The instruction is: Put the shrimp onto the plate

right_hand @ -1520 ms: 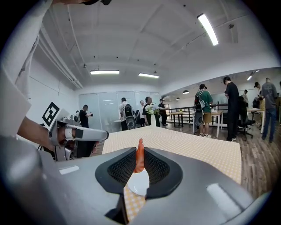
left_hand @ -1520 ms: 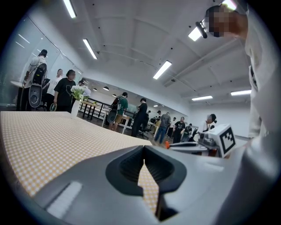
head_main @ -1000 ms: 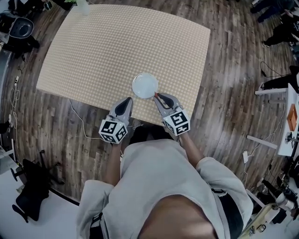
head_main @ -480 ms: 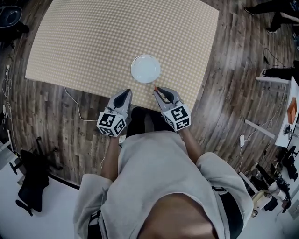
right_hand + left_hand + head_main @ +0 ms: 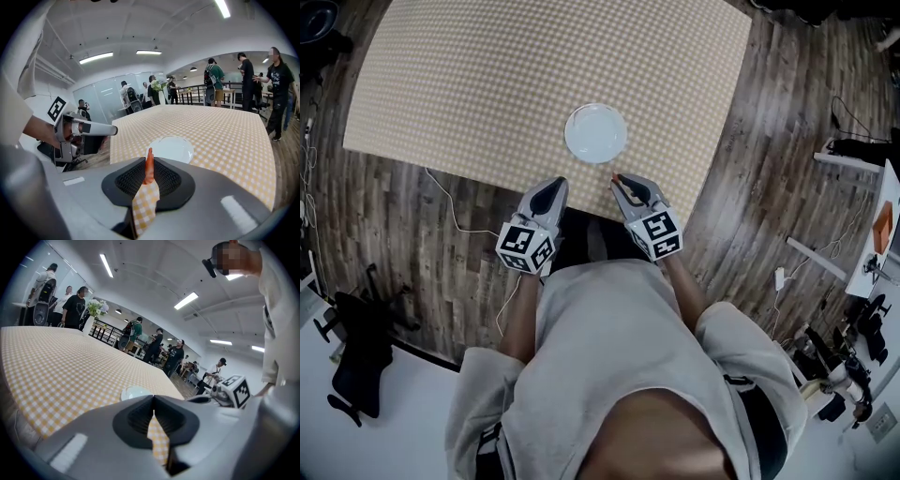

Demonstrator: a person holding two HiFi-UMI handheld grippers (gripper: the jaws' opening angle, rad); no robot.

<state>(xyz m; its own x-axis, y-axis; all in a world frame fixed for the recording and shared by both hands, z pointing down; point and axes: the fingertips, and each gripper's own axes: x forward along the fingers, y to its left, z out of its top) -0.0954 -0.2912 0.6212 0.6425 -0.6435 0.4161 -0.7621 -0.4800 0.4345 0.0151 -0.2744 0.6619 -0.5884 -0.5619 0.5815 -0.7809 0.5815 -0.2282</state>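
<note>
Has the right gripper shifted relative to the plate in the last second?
Yes. In the head view, the right gripper earlier met the plate; now it shows clear of it, nearer the table edge.

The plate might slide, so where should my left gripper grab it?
Probably the near-left rim of the plate, coming in low from the left gripper side. It lies flat, so only the thin edge offers a pinch, and that side is clear of the right gripper holding the shrimp.

Shrimp (image 5: 149, 168) mostly hidden between right gripper (image 5: 149, 161) pads — orange tip alone shows, plate (image 5: 135, 392) with its 6 o'clock rim behind left gripper (image 5: 153, 399), table (image 5: 487, 75) cut off at 12 o'clock.
</note>
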